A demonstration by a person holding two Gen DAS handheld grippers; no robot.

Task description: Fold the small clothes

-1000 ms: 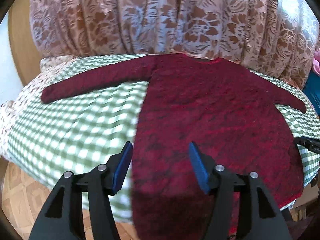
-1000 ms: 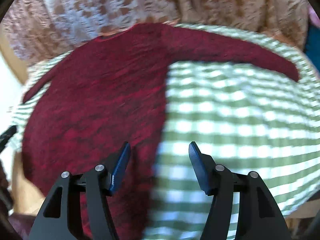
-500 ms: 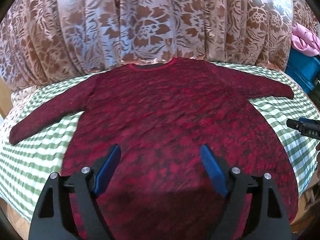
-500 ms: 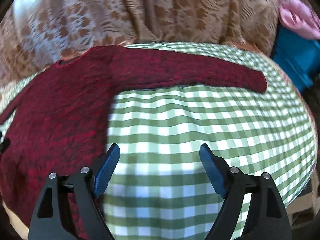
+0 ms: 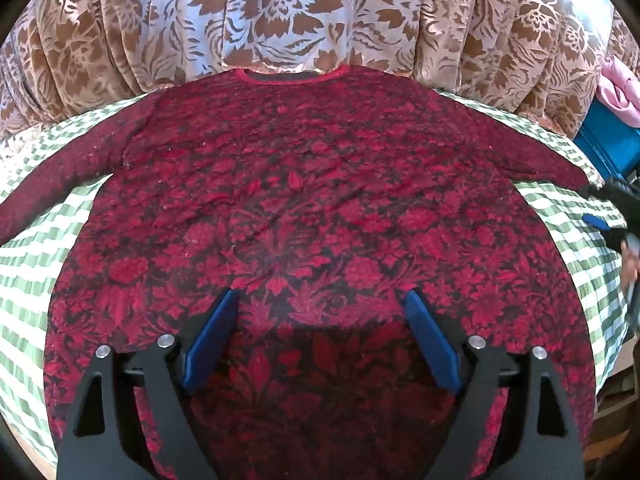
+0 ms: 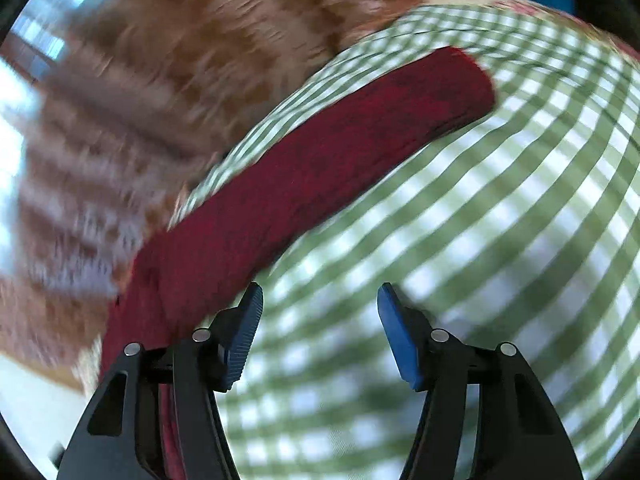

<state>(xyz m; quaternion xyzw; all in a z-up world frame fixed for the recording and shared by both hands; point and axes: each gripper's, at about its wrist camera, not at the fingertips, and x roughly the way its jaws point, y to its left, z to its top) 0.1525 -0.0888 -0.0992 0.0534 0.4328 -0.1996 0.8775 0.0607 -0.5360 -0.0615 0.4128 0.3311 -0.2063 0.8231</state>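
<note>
Lying flat, sleeves spread for folding, the red top (image 5: 312, 200) fills the checked worktop (image 5: 36, 248). Left hand-held gripper (image 5: 320, 336) hovers mid-body, jaws opening, empty; right hand-held gripper (image 6: 320, 332), jaws closing on nothing, nears the sleeve (image 6: 320, 160) at 11 o'clock.

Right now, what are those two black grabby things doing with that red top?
A person is getting ready to fold a red flowery top lying spread flat, sleeves out, on a green checked cloth. The left gripper hangs over the top's lower middle, its jaws opening with nothing pinched. The right gripper is beside the right sleeve, its jaws closing over bare cloth, not on the sleeve. Nothing is folded yet.
</note>
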